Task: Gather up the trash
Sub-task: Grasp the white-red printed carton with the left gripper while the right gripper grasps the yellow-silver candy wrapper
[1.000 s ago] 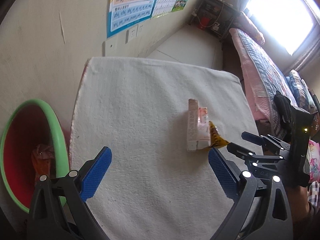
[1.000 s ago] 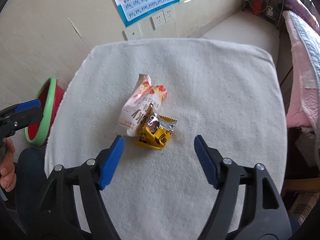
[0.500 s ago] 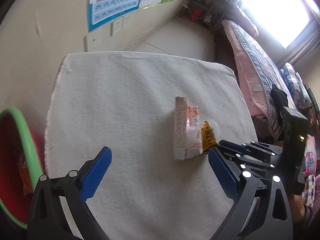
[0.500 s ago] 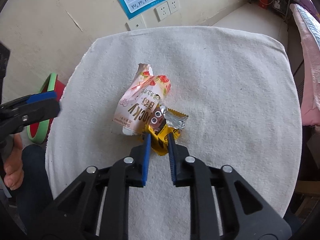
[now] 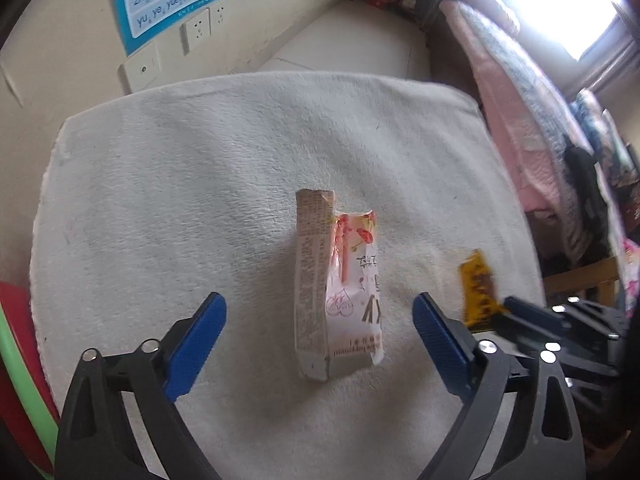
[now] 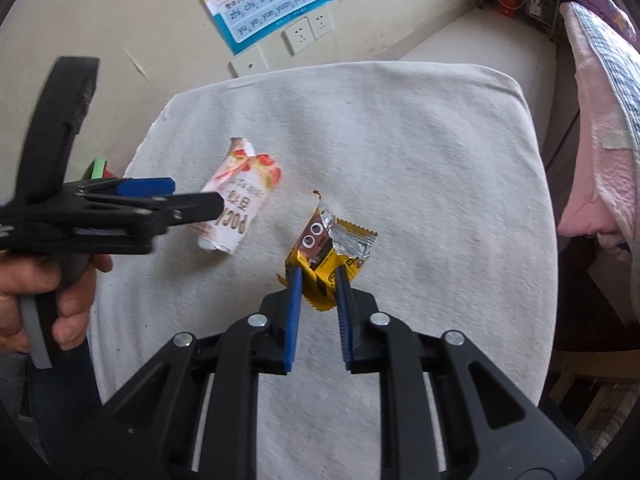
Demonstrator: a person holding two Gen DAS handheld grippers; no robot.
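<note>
A white and pink snack pack (image 5: 340, 280) lies on the white towel-covered table (image 5: 160, 200). My left gripper (image 5: 318, 300) points down over it with one blue finger on each side. Its jaws are closing, and the pads stand clear of the pack. My right gripper (image 6: 318, 276) is shut on a yellow snack wrapper (image 6: 320, 256), whose torn silver end sticks out ahead of the fingers. This wrapper now sits apart from the pack, to its right.
A red bin with a green rim (image 5: 16, 360) stands on the floor left of the table. A wall with posters and sockets (image 6: 308, 28) is behind. A bed with a pink cover (image 6: 600, 120) runs along the right. A hand (image 6: 52, 292) holds the left gripper.
My right gripper closed on the yellow wrapper and drew it away from the pink pack. My left gripper moved from the bin side across the table and now straddles the pack.
</note>
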